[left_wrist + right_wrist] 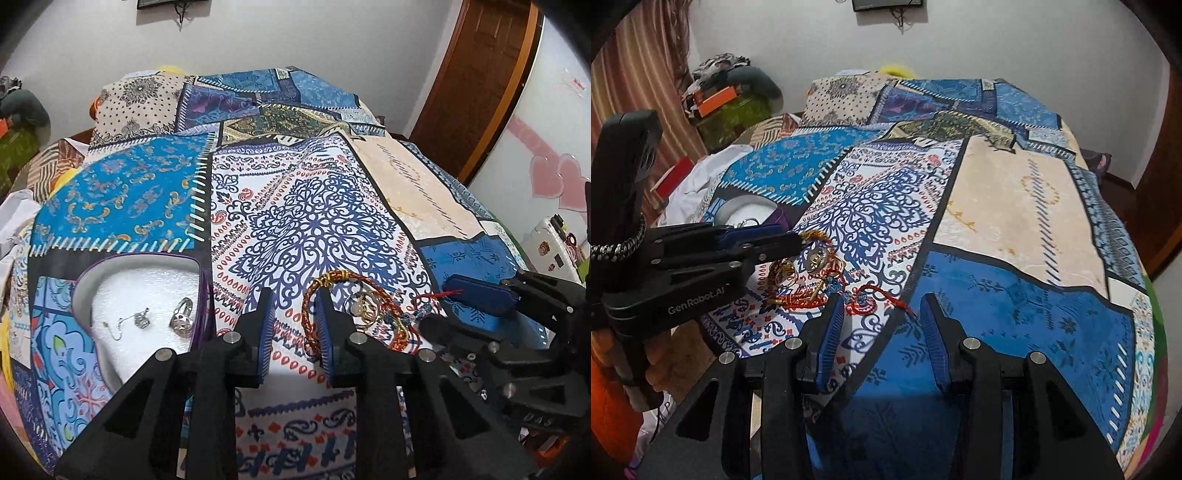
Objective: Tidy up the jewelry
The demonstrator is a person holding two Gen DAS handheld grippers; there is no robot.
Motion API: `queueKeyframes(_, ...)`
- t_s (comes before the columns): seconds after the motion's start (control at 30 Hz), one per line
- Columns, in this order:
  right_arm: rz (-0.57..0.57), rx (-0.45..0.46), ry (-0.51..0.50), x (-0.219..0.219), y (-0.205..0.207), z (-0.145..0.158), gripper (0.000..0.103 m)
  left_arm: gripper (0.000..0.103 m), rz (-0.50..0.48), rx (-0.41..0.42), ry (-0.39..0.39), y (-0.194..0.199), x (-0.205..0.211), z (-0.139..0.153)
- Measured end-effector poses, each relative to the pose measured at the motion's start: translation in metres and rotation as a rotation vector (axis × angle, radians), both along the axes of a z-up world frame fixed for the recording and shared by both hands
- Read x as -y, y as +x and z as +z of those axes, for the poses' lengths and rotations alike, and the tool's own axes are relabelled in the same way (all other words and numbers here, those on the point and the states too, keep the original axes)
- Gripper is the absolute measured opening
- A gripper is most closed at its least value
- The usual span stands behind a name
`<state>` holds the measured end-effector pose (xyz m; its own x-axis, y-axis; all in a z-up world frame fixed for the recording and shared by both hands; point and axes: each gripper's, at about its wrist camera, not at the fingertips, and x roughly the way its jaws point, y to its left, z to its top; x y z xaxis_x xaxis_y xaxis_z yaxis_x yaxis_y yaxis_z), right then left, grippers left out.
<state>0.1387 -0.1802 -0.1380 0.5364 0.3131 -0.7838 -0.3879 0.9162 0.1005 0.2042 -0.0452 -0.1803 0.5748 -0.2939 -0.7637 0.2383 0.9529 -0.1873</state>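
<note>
A patchwork-print bedspread (325, 206), smooth cotton in blue, cream and white panels, lies under both tools. Left of the left gripper (295, 314) sits a white foam-lined tray (147, 280) with purple rim, holding a silver ring (181, 314) and pendant (140, 319). The left gripper's ribbed blue pads stand narrowly apart, the right pad inside a braided red-gold bracelet (314, 295); contact unclear. The right gripper (882, 314) stands apart, empty, the tangled jewelry heap (809, 273) just to its left.
</note>
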Motion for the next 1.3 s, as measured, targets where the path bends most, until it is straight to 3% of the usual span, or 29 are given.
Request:
queueKeyframes(0.23,0.034,0.020,-0.020,-0.012,0.001,-0.005,0.039,0.020,-0.007,-0.006,-0.021,0.003,0.000,-0.003)
queueKeyframes(0.3,0.034,0.021,-0.007,-0.013,0.001,-0.006,0.030,0.014,-0.012,0.001,-0.023,0.003,0.000,-0.003)
queueKeyframes(0.37,0.031,0.017,0.010,-0.013,0.000,-0.007,0.012,0.009,-0.008,0.005,-0.024,0.003,0.000,-0.002)
queueKeyframes(0.4,0.027,0.015,0.021,-0.013,0.000,-0.007,0.010,0.007,-0.006,0.007,-0.024,0.003,-0.001,-0.001)
queueKeyframes(0.47,0.018,0.020,0.031,-0.014,-0.002,-0.006,0.010,0.001,-0.005,0.011,-0.030,0.002,-0.003,0.003)
queueKeyframes(0.57,0.008,0.026,0.043,-0.012,-0.005,-0.003,0.009,0.001,-0.031,0.015,-0.077,-0.004,-0.005,0.010)
queueKeyframes(0.73,-0.018,0.040,0.069,-0.007,-0.008,0.008,0.009,0.001,-0.028,0.056,-0.081,-0.018,-0.006,0.026)
queueKeyframes(1.3,-0.053,0.207,0.081,-0.002,-0.026,0.065,0.009,0.001,0.048,0.192,-0.036,-0.056,-0.029,0.077)
